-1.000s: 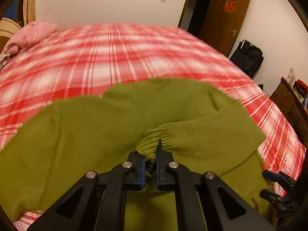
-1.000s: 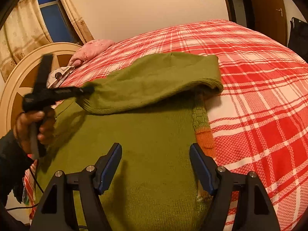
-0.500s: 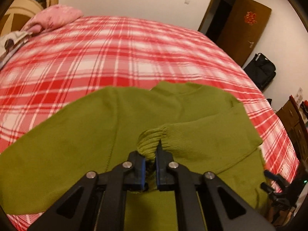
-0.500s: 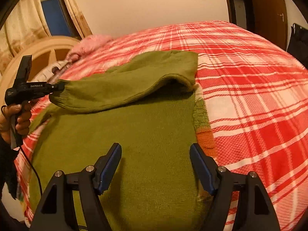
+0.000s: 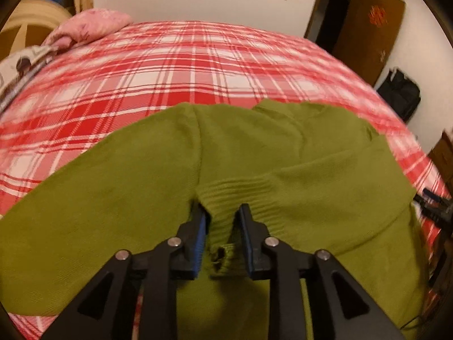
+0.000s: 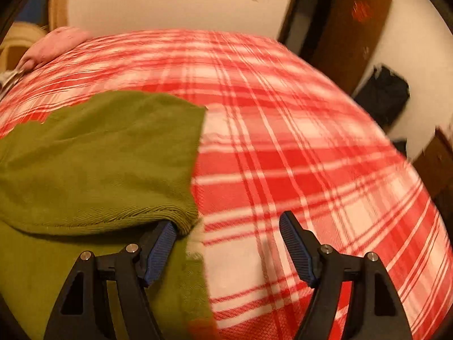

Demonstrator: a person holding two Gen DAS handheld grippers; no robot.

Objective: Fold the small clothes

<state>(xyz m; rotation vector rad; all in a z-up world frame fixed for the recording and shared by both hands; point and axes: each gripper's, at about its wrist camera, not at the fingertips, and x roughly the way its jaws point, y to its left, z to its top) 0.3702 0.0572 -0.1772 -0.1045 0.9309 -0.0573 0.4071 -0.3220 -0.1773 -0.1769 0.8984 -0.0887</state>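
An olive green knit sweater lies spread on the red and white plaid bed cover. One sleeve is folded across its body, and the ribbed cuff lies between the fingers of my left gripper. Those jaws are opening and the pads stand apart from the cuff. In the right wrist view my right gripper is open wide at the sweater's right edge. Its left finger is tucked under the folded sleeve's ribbed fold; the other finger hangs over bare bed cover. The right gripper's tips also show at the right edge of the left wrist view.
A pink pillow and a round pale headboard are at the far left. A brown door, a black bag and a wooden dresser stand past the bed's right side. Plaid cover stretches beyond and right of the sweater.
My left gripper carried the cuff over the sweater's body, lowered it, and its jaws have parted. My right gripper swung right and forward to the sleeve's fold at the sweater's edge.
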